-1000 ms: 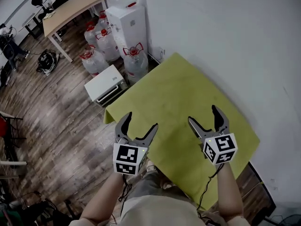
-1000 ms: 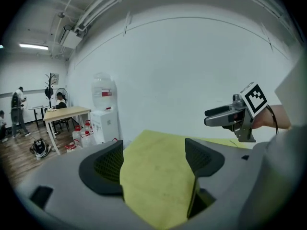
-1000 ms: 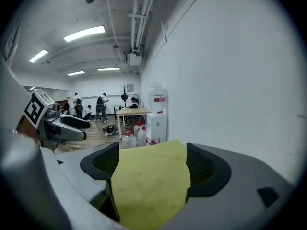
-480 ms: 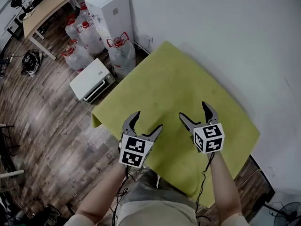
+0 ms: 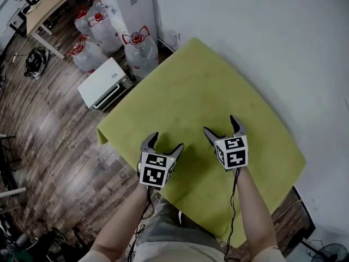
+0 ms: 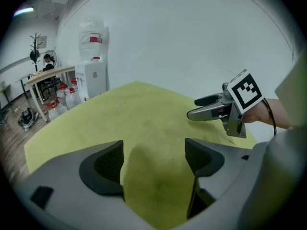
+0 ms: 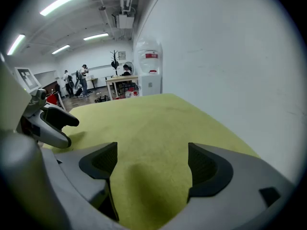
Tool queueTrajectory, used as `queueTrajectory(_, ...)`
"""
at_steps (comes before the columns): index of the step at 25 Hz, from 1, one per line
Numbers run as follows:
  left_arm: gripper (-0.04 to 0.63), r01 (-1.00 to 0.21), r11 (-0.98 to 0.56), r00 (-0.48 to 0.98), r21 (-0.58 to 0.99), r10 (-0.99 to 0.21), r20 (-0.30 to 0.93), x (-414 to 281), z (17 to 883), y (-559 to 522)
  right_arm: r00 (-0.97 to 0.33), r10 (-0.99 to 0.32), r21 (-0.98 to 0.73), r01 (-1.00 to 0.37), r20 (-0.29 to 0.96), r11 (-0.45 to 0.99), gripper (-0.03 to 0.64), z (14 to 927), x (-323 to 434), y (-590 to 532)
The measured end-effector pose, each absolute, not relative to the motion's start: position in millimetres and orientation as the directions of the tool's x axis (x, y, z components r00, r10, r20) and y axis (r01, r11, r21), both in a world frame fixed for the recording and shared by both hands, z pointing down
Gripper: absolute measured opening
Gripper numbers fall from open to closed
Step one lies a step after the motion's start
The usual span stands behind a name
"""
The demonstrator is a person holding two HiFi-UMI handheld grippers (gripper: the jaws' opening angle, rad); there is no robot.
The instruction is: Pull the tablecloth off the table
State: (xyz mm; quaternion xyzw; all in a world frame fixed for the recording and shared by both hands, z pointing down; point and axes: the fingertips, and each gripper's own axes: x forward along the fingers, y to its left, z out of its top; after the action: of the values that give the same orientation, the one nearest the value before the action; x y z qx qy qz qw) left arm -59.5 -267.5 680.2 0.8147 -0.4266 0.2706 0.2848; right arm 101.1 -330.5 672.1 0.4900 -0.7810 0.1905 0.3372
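Note:
A yellow-green tablecloth [image 5: 202,102] covers the whole table and hangs over its edges. My left gripper [image 5: 163,144] hovers open above the cloth's near-left part, nothing between its jaws. My right gripper [image 5: 222,129] is open too, just above the cloth's near middle. In the left gripper view the cloth [image 6: 124,119] fills the space beyond the open left gripper [image 6: 153,159], and the right gripper [image 6: 204,107] shows at the right. In the right gripper view the cloth [image 7: 158,123] lies under the open right gripper [image 7: 151,164], with the left gripper [image 7: 72,126] at the left edge.
A white wall [image 5: 262,31] runs along the table's far side. Several water bottles [image 5: 136,51], a white dispenser [image 5: 128,4] and a white box [image 5: 103,89] stand on the wooden floor at the left. A wooden desk [image 5: 49,1] is farther off.
Both grippers have moved forward and down, closer to the cloth and slightly nearer each other. Both stay open. The head view has shifted a little.

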Motion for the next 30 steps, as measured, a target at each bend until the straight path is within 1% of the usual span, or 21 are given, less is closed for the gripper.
queueTrajectory(3, 0.393, -0.853, -0.466, 0.476, 0.235, -0.512, 0.715, -54.9, 698.9, -267.4, -0.266, -0.621, 0.043, -0.899, 0.737, 0.435, 0.449, 691.0, 112.1, -334.8)
queueTrajectory(7, 0.393, -0.865, -0.469, 0.428, 0.18, -0.502, 0.751, -53.1, 713.9, -262.5, -0.254, -0.593, 0.031, -0.904, 0.764, 0.426, 0.455, 707.0, 120.0, -333.4)
queueTrajectory(11, 0.391, -0.879, -0.466, 0.367, 0.099, -0.529, 0.766, -52.8, 722.0, -259.3, -0.264, -0.572, -0.027, -0.921, 0.777, 0.389, 0.454, 711.4, 121.5, -330.9)
queueTrajectory(15, 0.387, -0.892, -0.443, 0.353, 0.094, -0.55, 0.757, -53.9, 720.9, -261.0, -0.26, -0.58, -0.018, -0.921, 0.772, 0.388, 0.444, 709.9, 119.1, -330.1)
queueTrajectory(17, 0.321, -0.901, -0.424, 0.348, 0.097, -0.57, 0.745, -53.9, 718.8, -261.9, -0.258, -0.59, -0.019, -0.925, 0.765, 0.38, 0.407, 708.5, 118.4, -328.9)
queueTrajectory(19, 0.299, -0.907, -0.411, 0.343, 0.094, -0.59, 0.73, -52.9, 717.2, -262.0, -0.26, -0.597, -0.019, -0.925, 0.759, 0.379, 0.361, 707.0, 116.7, -327.3)
queueTrajectory(22, 0.227, -0.912, -0.397, 0.341, 0.098, -0.605, 0.72, -49.8, 715.9, -260.9, -0.265, -0.601, -0.018, -0.923, 0.754, 0.385, 0.287, 705.0, 112.9, -322.9)
queueTrajectory(23, 0.19, -0.915, -0.392, 0.339, 0.101, -0.608, 0.718, -48.8, 715.9, -261.3, -0.266, -0.6, -0.017, -0.922, 0.754, 0.388, 0.254, 704.9, 111.8, -321.3)
queueTrajectory(25, 0.156, -0.917, -0.386, 0.338, 0.104, -0.611, 0.715, -47.6, 716.4, -262.7, -0.264, -0.599, -0.011, -0.92, 0.756, 0.392, 0.178, 705.4, 109.6, -318.8)
queueTrajectory(28, 0.074, -0.909, -0.398, 0.363, 0.127, -0.602, 0.711, -44.0, 716.2, -262.8, -0.256, -0.597, -0.012, -0.924, 0.76, 0.382, 0.046, 707.3, 111.2, -316.1)
queueTrajectory(30, 0.035, -0.9, -0.402, 0.396, 0.168, -0.594, 0.701, -40.5, 709.0, -263.0, -0.278, -0.6, -0.058, -0.931, 0.75, 0.36, 0.03, 705.8, 113.9, -314.3)
